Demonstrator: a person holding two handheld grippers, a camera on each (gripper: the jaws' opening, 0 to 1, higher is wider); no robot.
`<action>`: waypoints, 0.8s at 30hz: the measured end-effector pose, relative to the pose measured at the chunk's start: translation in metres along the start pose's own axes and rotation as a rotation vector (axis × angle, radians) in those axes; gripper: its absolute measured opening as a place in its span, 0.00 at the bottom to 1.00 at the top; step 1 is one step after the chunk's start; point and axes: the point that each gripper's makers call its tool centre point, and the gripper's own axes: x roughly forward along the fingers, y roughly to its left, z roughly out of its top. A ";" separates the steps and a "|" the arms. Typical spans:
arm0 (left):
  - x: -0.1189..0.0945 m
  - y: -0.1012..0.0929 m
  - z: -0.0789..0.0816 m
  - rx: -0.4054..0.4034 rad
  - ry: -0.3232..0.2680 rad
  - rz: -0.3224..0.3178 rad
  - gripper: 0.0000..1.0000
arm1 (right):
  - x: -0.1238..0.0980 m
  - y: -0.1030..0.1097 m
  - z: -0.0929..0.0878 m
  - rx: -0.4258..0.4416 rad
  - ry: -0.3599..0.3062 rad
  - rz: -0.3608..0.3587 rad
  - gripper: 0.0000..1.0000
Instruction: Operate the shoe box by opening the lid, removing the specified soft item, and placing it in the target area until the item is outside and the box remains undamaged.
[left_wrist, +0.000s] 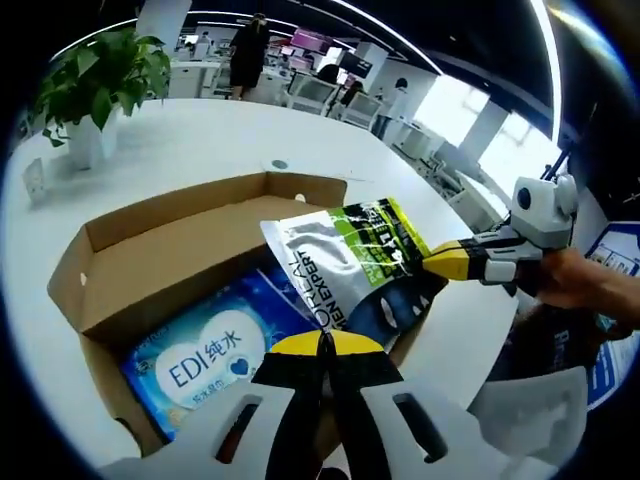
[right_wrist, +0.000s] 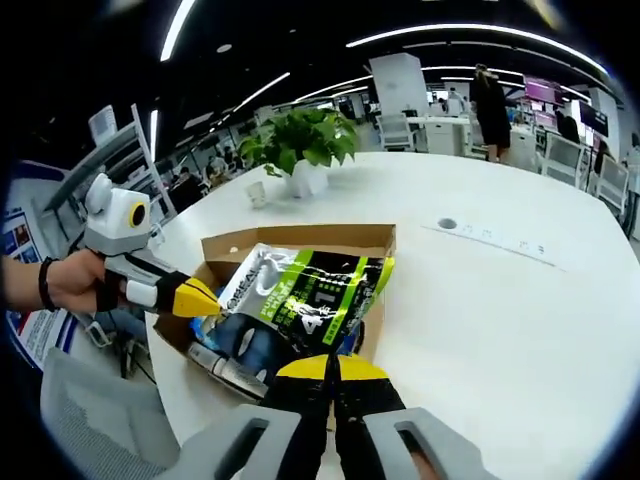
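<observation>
The open cardboard shoe box lies on the white table with its lid flap folded back. A blue EDI pack rests inside. A soft silver, green and black packet hangs just over the box's opening. My left gripper is shut on the packet's printed white end. From the other side my right gripper is shut on its opposite edge. A hand holds the right gripper.
A potted plant in a white pot stands at the table's far side. A round cable port is set in the white tabletop. A grey chair stands by the table's edge. Desks and people fill the background.
</observation>
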 end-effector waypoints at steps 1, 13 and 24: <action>0.003 -0.006 0.000 0.009 0.004 -0.007 0.00 | -0.004 -0.005 -0.002 0.006 -0.003 -0.009 0.00; 0.035 -0.049 0.003 0.069 0.041 -0.066 0.00 | -0.044 -0.039 -0.027 0.067 -0.024 -0.073 0.00; 0.059 -0.080 -0.004 0.106 0.077 -0.105 0.00 | -0.070 -0.063 -0.050 0.112 -0.033 -0.113 0.00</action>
